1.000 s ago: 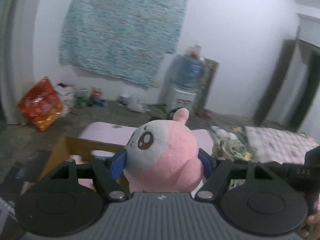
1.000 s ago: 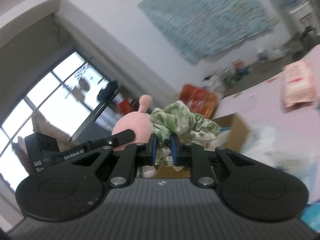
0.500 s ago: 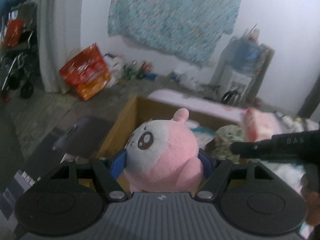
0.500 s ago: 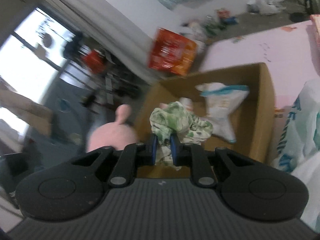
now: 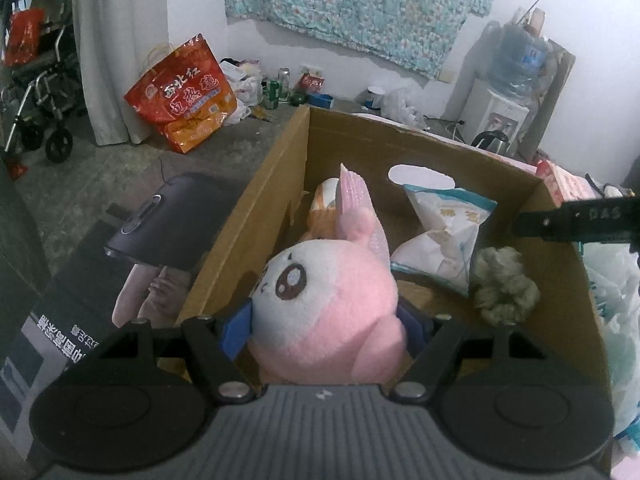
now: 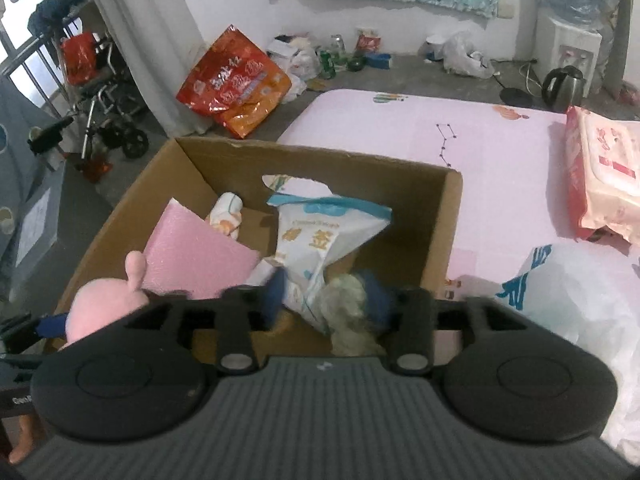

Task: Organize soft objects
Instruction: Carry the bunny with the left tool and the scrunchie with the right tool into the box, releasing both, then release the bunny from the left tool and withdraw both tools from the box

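My left gripper [image 5: 328,330] is shut on a pink and white plush toy [image 5: 324,308] and holds it over the near end of an open cardboard box [image 5: 264,184]. The plush also shows in the right wrist view [image 6: 100,304]. My right gripper [image 6: 328,300] is open above the box [image 6: 448,220]. The green patterned cloth [image 6: 348,312] is blurred between its fingers; in the left wrist view the cloth [image 5: 504,284] is inside the box by the right wall. The box holds a white and blue packet [image 6: 316,236], a pink foam sheet [image 6: 196,256] and a rolled cloth [image 6: 228,212].
The box stands on a pink mat [image 6: 480,152]. A red and white wipes pack [image 6: 600,180] and a white plastic bag [image 6: 576,296] lie right of it. A red bag [image 5: 184,92], a water dispenser [image 5: 500,108], a kettle [image 6: 564,84] and a wheelchair [image 5: 36,92] stand around.
Both grippers have moved down over the box. My right gripper has opened and let go of the green cloth, which drops into the box. The left still holds the plush.
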Motion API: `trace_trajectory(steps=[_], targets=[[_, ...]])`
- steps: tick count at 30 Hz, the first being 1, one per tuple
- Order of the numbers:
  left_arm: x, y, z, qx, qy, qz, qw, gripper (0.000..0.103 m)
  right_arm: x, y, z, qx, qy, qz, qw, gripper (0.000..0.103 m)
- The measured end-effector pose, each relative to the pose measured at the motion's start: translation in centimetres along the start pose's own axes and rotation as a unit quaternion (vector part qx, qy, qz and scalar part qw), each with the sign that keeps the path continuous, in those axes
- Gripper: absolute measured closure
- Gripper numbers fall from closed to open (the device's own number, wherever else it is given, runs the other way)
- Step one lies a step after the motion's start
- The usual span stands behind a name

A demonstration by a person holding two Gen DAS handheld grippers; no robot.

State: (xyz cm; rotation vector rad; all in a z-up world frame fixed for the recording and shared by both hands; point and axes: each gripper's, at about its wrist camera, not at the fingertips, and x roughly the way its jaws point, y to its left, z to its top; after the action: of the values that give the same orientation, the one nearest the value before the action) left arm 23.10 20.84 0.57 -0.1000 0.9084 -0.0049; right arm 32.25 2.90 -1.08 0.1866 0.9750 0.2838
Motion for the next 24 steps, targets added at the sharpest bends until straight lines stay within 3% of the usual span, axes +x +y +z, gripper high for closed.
trace_trajectory(steps=[5,8,16,20,24], targets=[[0.6,-0.8,0.2,0.034,0.003,0.019,0.9992,0.028,-1.9,-0.3,-0.2,0.021,-0.036,0.054,0.998,0.044],[0.7,-2.1,0.2,0.082,0.009,0.047,0.9955,0.028,-5.6,-1.0,-1.7,0.035,-0.063,0.09,0.993,0.035],[2.6,-5.6,-0.5,0.196,0.021,0.127,0.9721,0.026,-12.2,-3.5,-4.8,0.057,-0.101,0.123,0.986,0.032],[4.9,-6.1,-0.8,0.209,0.028,0.139,0.9676,0.023,-13.9,-4.3,-5.8,0.063,-0.107,0.142,0.982,0.032],[6.7,-5.5,-0.4,0.189,0.062,0.13,0.9713,0.022,-15.8,-5.0,-6.8,0.057,-0.115,0.146,0.981,0.032]])
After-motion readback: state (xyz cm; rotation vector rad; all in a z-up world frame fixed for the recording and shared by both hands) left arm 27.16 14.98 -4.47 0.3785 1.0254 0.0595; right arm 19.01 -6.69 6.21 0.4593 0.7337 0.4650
